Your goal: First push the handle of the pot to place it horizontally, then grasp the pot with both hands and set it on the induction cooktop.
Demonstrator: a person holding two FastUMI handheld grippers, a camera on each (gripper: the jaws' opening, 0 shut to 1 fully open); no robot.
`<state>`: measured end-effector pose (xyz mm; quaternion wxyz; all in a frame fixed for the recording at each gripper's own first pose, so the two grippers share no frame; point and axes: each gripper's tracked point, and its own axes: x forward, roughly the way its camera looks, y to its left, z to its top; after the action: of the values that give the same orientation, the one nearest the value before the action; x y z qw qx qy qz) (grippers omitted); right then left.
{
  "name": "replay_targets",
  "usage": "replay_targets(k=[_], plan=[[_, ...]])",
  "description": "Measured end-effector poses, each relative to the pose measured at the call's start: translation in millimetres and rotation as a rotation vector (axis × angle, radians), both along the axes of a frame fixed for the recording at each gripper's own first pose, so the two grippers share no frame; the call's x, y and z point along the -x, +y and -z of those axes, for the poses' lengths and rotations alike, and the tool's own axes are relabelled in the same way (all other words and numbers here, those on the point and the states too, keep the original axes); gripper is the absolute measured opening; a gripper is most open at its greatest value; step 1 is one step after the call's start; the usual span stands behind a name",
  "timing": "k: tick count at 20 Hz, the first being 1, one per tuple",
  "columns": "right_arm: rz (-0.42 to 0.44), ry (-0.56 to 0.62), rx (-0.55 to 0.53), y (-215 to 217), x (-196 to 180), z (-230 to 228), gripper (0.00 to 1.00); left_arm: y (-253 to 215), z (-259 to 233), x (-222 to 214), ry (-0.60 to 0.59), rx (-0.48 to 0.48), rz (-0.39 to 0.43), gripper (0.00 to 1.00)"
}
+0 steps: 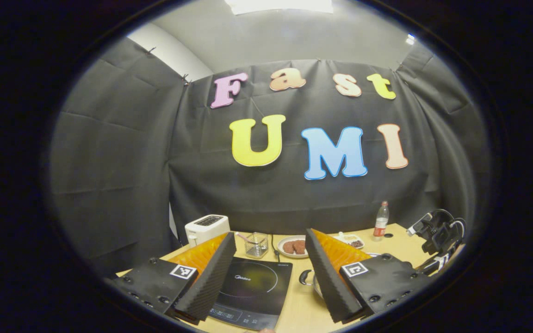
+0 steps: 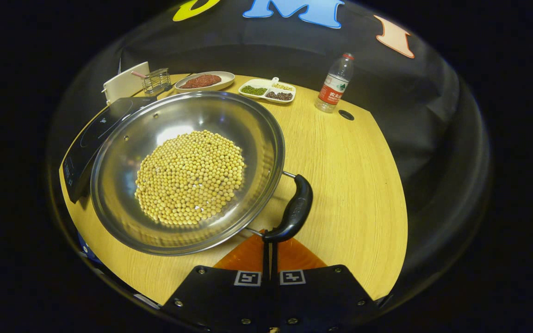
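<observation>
A steel pot (image 2: pixel 257 138) full of pale beans (image 2: pixel 190 178) sits on the wooden table, its left rim over the edge of the black induction cooktop (image 2: pixel 95 134). Its black side handle (image 2: pixel 294 208) points toward the camera in the right gripper view. My right gripper (image 2: pixel 269 241) is shut with nothing between its fingers, and its tips touch the near end of that handle. In the left gripper view, my left gripper (image 1: pixel 270 236) stands open above the cooktop (image 1: pixel 257 286). The pot's other handle (image 1: pixel 304 276) peeks out beside its right finger.
Along the back of the table stand a white toaster (image 1: pixel 206 227), a wire basket (image 2: pixel 156 81), a plate of reddish food (image 2: pixel 204 81), a divided dish of beans (image 2: pixel 269 90) and a water bottle (image 2: pixel 335 84). The table (image 2: pixel 354 185) has bare wood right of the pot.
</observation>
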<state>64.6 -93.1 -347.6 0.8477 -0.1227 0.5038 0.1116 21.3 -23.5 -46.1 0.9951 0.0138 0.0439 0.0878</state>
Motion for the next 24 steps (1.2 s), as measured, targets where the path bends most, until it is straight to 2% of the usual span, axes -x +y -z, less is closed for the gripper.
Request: replay_targets(k=[4, 6, 7, 8, 10, 11, 12, 13, 14, 15, 19, 24], plan=[[-0.011, -0.026, 0.040, 3.5, -12.5, -0.4, 0.00, 11.9, 9.5, -7.1, 0.018, 0.004, -0.006, 0.98], [0.023, -0.034, 0.027, -0.5, -14.4, -2.5, 0.01, 15.4, 15.6, -10.6, 0.029, 0.010, -0.006, 0.98], [0.042, -0.035, 0.014, -2.9, -13.9, -4.2, 0.01, 16.5, 20.3, -14.9, 0.035, 0.014, -0.005, 0.95], [0.064, -0.045, 0.002, -6.4, -13.2, -7.0, 0.01, 16.6, 23.5, -19.0, 0.041, 0.019, 0.000, 1.00], [0.107, -0.067, -0.014, -14.5, -9.6, -17.2, 0.12, 12.5, 31.2, -29.4, 0.052, 0.030, 0.019, 0.98], [0.127, -0.082, -0.027, -17.0, -7.7, -23.4, 0.36, 10.2, 37.0, -36.0, 0.061, 0.036, 0.030, 1.00], [0.144, -0.098, -0.043, -18.4, -5.8, -28.9, 0.47, 6.9, 41.9, -43.2, 0.070, 0.044, 0.046, 0.98], [0.169, -0.122, -0.049, -21.2, -5.3, -35.8, 0.63, 4.1, 48.0, -52.0, 0.081, 0.048, 0.058, 0.98], [0.190, -0.149, -0.057, -25.3, -5.6, -44.6, 0.71, 1.2, 52.8, -60.3, 0.095, 0.049, 0.070, 1.00], [0.212, -0.174, -0.086, -24.9, -6.2, -50.0, 1.00, -1.2, 59.6, -69.3, 0.107, 0.049, 0.083, 1.00], [0.289, -0.219, -0.158, -21.9, -5.1, -69.0, 0.99, -16.8, 86.7, -100.4, 0.160, 0.071, 0.139, 1.00], [0.334, -0.234, -0.207, -12.6, -14.3, -74.2, 0.99, -41.0, 144.1, -132.2, 0.307, 0.120, 0.215, 0.99]])
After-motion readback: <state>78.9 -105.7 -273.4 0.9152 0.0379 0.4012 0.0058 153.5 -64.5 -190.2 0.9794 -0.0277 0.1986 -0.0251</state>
